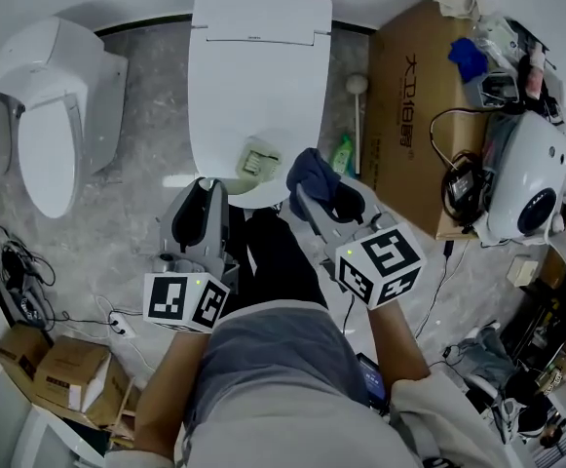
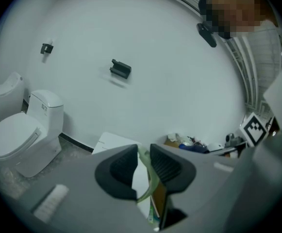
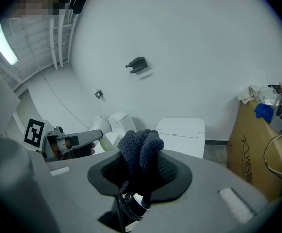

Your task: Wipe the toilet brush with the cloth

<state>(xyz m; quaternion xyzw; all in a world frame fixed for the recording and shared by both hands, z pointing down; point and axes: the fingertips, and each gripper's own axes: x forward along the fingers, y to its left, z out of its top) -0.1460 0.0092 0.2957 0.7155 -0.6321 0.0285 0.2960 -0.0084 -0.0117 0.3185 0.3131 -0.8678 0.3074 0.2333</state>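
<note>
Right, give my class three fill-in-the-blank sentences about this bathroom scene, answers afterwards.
1. The right hand-held gripper is shut on a dark blue knitted ____.
2. The left hand-held gripper grips a pale green plastic toilet ____.
3. The big brown box beside the closed white ceramic toilet is made of ____.
Missing words: cloth; brush; cardboard.

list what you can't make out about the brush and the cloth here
Toilet brush: left gripper view shows only a thin pale green strip in the left hand-held gripper; its body hides the rest.
Cloth: right gripper view, lower part hidden inside the right hand-held gripper.
Head view: pale green piece over the toilet lid is too small to identify.
</note>
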